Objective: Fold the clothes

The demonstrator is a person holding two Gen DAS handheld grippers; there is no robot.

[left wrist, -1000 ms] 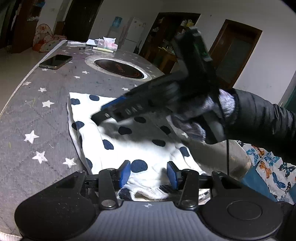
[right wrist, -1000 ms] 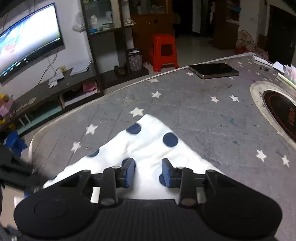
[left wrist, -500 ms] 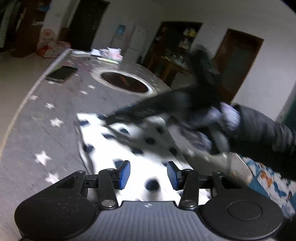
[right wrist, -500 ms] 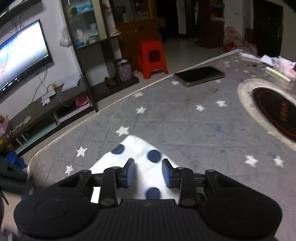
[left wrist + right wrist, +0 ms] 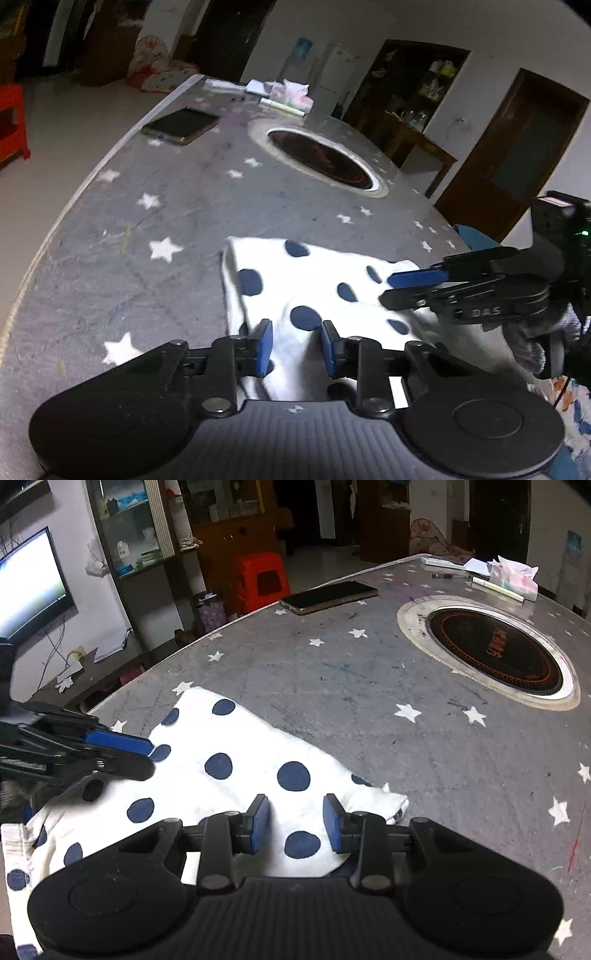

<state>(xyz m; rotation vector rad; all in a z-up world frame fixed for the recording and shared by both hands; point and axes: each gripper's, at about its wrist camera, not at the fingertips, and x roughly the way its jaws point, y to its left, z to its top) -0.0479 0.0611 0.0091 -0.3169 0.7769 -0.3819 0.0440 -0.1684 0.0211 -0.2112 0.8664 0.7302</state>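
- Grey, star-printed cloth covers the table, and on its near part lies a white garment with dark blue dots, folded into a rough wedge with one corner pointing away toward the middle of the table.
- At the far left edge of the table a phone lies flat; to its right is a round dark burner set in a metal ring, and beyond that some paper tissues.
- The left tongs are low over the near edge of the garment, blue pads apart with a raised ridge of white fabric running up between them; the jaws stand open and do not pinch the cloth.
- From the right wrist view, the left tongs reach in level from the left side, their tips over the dotted fabric near its left edge.
- The right tongs are also open, pads well apart, hovering over the garment's near right part just beside its rolled right corner, with one blue dot showing between the pads.
- In the left wrist view, the right tongs come in nearly level from the right, tips at the garment's right side, held by a gloved hand at the frame edge.
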